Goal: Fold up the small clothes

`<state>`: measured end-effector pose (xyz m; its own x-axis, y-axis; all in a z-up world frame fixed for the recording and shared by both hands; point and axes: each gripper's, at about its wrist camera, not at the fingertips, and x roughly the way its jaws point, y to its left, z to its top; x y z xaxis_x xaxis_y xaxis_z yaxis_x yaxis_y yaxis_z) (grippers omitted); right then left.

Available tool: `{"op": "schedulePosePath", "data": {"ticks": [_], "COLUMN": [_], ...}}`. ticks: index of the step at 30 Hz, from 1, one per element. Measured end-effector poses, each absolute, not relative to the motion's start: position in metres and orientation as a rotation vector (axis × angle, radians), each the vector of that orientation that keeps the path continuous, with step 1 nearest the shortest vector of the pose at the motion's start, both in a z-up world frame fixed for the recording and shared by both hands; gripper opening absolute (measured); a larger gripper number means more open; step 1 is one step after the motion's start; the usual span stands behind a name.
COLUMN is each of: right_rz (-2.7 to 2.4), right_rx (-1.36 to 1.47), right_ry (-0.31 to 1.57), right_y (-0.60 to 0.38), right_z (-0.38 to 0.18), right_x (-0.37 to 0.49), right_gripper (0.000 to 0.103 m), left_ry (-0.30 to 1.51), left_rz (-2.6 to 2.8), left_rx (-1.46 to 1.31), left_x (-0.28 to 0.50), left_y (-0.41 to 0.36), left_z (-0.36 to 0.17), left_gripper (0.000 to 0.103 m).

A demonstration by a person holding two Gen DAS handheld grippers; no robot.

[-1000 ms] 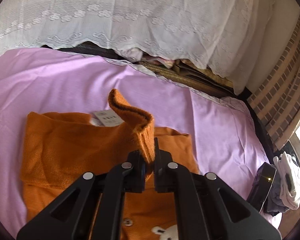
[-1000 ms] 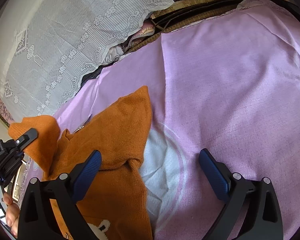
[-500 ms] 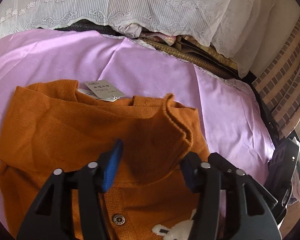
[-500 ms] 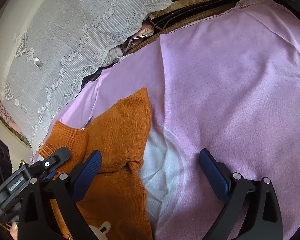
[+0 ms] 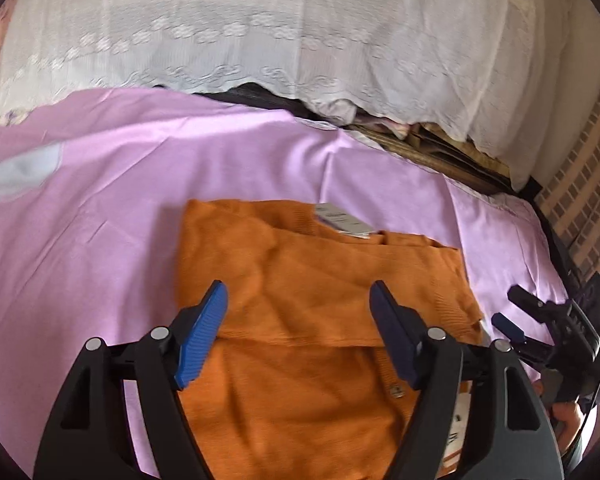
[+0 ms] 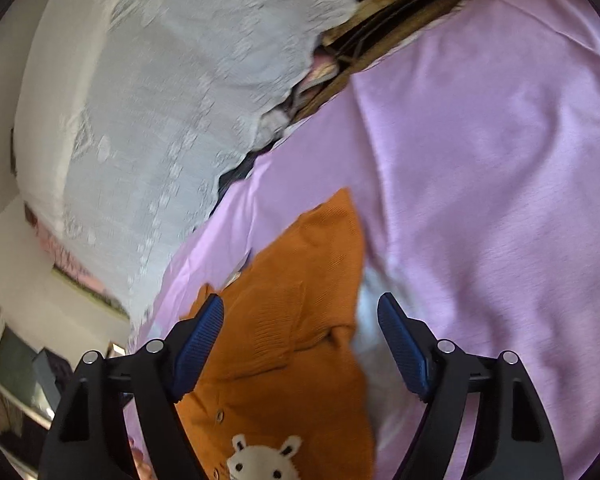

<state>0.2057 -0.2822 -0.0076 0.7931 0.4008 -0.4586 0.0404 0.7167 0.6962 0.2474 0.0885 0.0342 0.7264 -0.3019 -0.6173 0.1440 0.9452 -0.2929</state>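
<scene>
An orange knitted cardigan [image 5: 300, 300] lies flat on the pink sheet [image 5: 100, 220], both sleeves folded across its chest, a paper tag [image 5: 340, 220] at its collar. My left gripper [image 5: 298, 332] is open and empty, hovering above the folded sleeves. In the right wrist view the cardigan [image 6: 300, 340] shows a white rabbit patch [image 6: 264, 460] and buttons. My right gripper [image 6: 300, 344] is open and empty above the cardigan's right side. It also shows at the right edge of the left wrist view [image 5: 520, 324].
A white lace cover [image 5: 280, 28] drapes over the bedding at the back, with a dark gap and woven mat [image 5: 440, 156] below it. A brick-patterned wall [image 5: 580, 200] stands at the right. A pale patch [image 5: 20, 172] marks the sheet at far left.
My left gripper let go of the orange sleeve, opened wide and drew back; the sleeve now lies flat across the chest. My right gripper moved over the cardigan's right side, still open.
</scene>
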Motion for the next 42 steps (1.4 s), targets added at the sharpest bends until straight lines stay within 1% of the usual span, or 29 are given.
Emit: {"op": "schedulePosePath", "data": {"ticks": [2, 5, 6, 7, 9, 10, 12, 19, 21, 22, 23, 24, 25, 28, 30, 32, 33, 34, 35, 36, 37, 40, 42], "right_rz": [0.22, 0.2, 0.19, 0.187, 0.2, 0.204, 0.209, 0.208, 0.215, 0.224, 0.241, 0.248, 0.25, 0.25, 0.243, 0.222, 0.204, 0.199, 0.209, 0.214, 0.207, 0.181, 0.231], "right_rx": [0.699, 0.702, 0.716, 0.732, 0.757, 0.763, 0.746, 0.638, 0.589, 0.551, 0.52, 0.489, 0.469, 0.419, 0.384, 0.376, 0.381, 0.395, 0.428, 0.456, 0.466, 0.435, 0.452], "right_ry": [0.666, 0.673, 0.665, 0.658, 0.652, 0.648, 0.648, 0.752, 0.766, 0.776, 0.783, 0.782, 0.764, 0.661, 0.644, 0.701, 0.753, 0.806, 0.814, 0.803, 0.777, 0.672, 0.637], "right_y": [-0.269, -0.269, -0.273, -0.277, -0.281, -0.281, -0.279, -0.251, -0.241, -0.234, -0.227, -0.221, -0.217, -0.216, -0.218, -0.221, -0.223, -0.227, -0.231, -0.236, -0.239, -0.24, -0.234], "right_z": [-0.008, -0.01, -0.009, -0.008, -0.006, -0.003, 0.0, -0.009, -0.009, -0.009, -0.008, -0.007, -0.004, 0.018, 0.027, 0.015, 0.002, -0.013, -0.019, -0.016, -0.008, 0.013, 0.022], "right_x": [0.208, 0.209, 0.209, 0.21, 0.215, 0.218, 0.226, 0.257, 0.262, 0.265, 0.267, 0.269, 0.269, 0.264, 0.266, 0.274, 0.28, 0.285, 0.286, 0.284, 0.28, 0.263, 0.259], "right_gripper": [0.08, 0.08, 0.077, 0.068, 0.055, 0.052, 0.052, 0.052, 0.048, 0.035, 0.018, 0.01, 0.005, 0.005, 0.005, 0.005, 0.007, 0.006, 0.007, 0.009, 0.013, 0.013, 0.013], "left_ry": [0.741, 0.796, 0.819, 0.849, 0.843, 0.836, 0.842, 0.866, 0.867, 0.866, 0.866, 0.865, 0.863, 0.836, 0.835, 0.856, 0.86, 0.862, 0.862, 0.86, 0.851, 0.808, 0.784], "left_rz": [-0.214, -0.18, -0.174, -0.177, -0.186, -0.177, -0.158, -0.111, -0.106, -0.105, -0.104, -0.104, -0.103, -0.08, -0.074, -0.068, -0.065, -0.06, -0.058, -0.056, -0.049, -0.057, -0.103], "left_rx": [-0.284, -0.388, -0.422, -0.475, -0.514, -0.502, -0.443, -0.325, -0.31, -0.307, -0.305, -0.305, -0.308, -0.32, -0.32, -0.304, -0.294, -0.282, -0.277, -0.28, -0.298, -0.367, -0.397], "left_x": [0.253, 0.265, 0.269, 0.276, 0.281, 0.281, 0.281, 0.284, 0.283, 0.282, 0.281, 0.281, 0.281, 0.276, 0.276, 0.279, 0.28, 0.28, 0.28, 0.279, 0.277, 0.273, 0.275], "left_y": [0.11, 0.135, 0.141, 0.148, 0.154, 0.153, 0.146, 0.129, 0.129, 0.128, 0.128, 0.128, 0.129, 0.132, 0.132, 0.13, 0.128, 0.127, 0.126, 0.127, 0.13, 0.14, 0.141], "left_z": [0.018, -0.008, -0.014, -0.021, -0.024, -0.023, -0.023, -0.027, -0.026, -0.027, -0.026, -0.026, -0.026, -0.023, -0.022, -0.024, -0.025, -0.024, -0.024, -0.023, -0.02, -0.007, 0.004], "left_gripper": [0.073, 0.073, 0.073, 0.073, 0.073, 0.073, 0.073, 0.074, 0.075, 0.075, 0.075, 0.075, 0.074, 0.073, 0.073, 0.073, 0.073, 0.074, 0.074, 0.074, 0.074, 0.073, 0.073]}}
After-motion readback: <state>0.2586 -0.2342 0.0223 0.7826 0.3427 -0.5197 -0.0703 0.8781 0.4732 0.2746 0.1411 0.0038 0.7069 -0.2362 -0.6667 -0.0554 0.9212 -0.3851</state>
